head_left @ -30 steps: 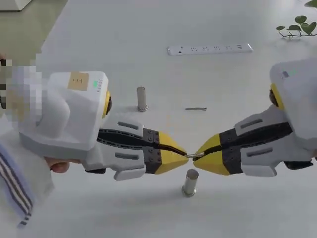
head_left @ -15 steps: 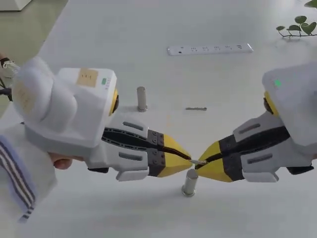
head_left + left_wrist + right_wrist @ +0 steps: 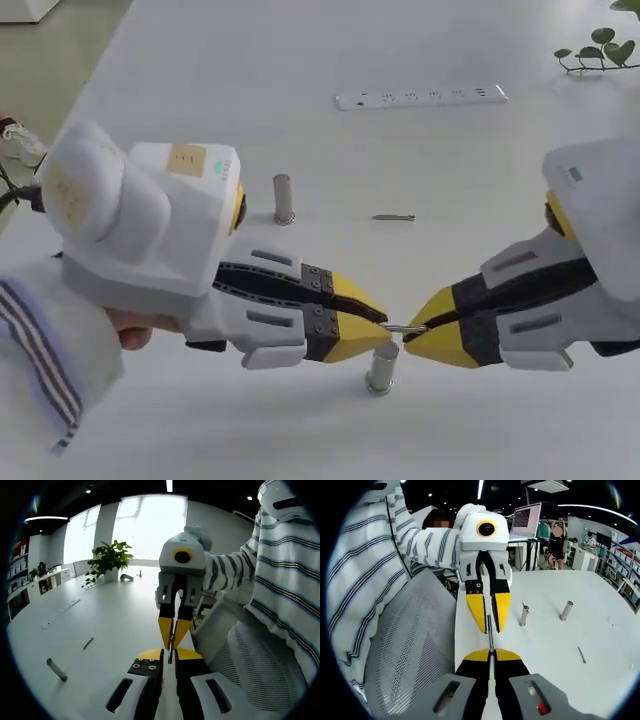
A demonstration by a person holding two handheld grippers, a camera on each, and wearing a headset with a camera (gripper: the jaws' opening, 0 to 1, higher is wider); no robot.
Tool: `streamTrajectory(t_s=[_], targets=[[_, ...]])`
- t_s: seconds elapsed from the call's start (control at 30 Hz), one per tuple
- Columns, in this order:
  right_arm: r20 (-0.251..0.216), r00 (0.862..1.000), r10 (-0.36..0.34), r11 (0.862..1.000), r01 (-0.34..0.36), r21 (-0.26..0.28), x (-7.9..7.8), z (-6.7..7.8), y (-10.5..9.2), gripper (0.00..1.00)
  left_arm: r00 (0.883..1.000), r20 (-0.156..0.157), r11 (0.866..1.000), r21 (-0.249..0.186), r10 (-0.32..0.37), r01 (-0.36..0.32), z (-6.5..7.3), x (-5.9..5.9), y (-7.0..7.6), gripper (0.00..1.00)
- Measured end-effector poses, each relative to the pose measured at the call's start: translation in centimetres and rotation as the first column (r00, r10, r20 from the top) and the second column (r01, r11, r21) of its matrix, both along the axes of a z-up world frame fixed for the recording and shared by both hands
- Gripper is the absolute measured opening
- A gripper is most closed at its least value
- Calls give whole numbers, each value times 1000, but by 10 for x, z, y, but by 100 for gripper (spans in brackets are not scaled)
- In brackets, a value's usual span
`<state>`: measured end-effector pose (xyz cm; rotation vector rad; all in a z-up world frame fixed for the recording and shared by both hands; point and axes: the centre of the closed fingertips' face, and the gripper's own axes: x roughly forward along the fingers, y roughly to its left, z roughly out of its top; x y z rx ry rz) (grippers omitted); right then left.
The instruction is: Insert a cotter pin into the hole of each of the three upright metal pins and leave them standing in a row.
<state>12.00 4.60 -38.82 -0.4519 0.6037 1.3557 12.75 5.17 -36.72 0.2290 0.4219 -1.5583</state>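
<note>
Bright, even daylight; soft shadows; fisheye-warped edges; window glare.

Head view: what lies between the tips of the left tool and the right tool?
A cotter pin bridges the left tool and the right tool. It shows in the head view and in both gripper views.

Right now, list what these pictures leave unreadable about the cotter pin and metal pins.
Head view: cotter pin, both ends buried in the fingers of the left gripper and right gripper.
Right gripper view: left gripper's grip, gap beside the pin too fine to judge.
Head view: near metal pin, hole too small, top tucked under the fingers.
Head view: far metal pin, hole too small.
</note>
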Motion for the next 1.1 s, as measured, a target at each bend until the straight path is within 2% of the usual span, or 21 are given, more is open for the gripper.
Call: streamTrajectory(t_s=[0.13,0.23,0.33,0.4,0.6,0.77,0.97,1.1], targets=[[7,1000,-22,1000,22,-14,3,-2,-8,0,1000,1,1000,11,12,-12,-6,2,1,15],[11,999,-44,999,44,-25,4,-5,-15,0,1000,1,999,26,19,-19,-11,2,0,16],[12,998,-55,997,56,-46,4,-12,-23,0,999,26,998,60,34,-35,-19,5,-1,25],[13,998,-58,997,58,-54,3,-17,-27,0,999,22,997,68,33,-34,-22,4,-2,28],[7,995,-96,992,97,-79,5,-28,-39,0,998,54,993,114,24,-30,-34,4,-5,28],[8,994,-111,987,111,-115,5,-42,-47,0,998,68,989,144,16,-26,-44,6,-10,26],[2,993,-117,985,116,-131,4,-53,-48,0,997,64,988,145,43,-52,-47,12,-17,26],[0,991,-130,982,129,-140,6,-60,-48,0,997,68,984,170,44,-55,-55,14,-17,26]])
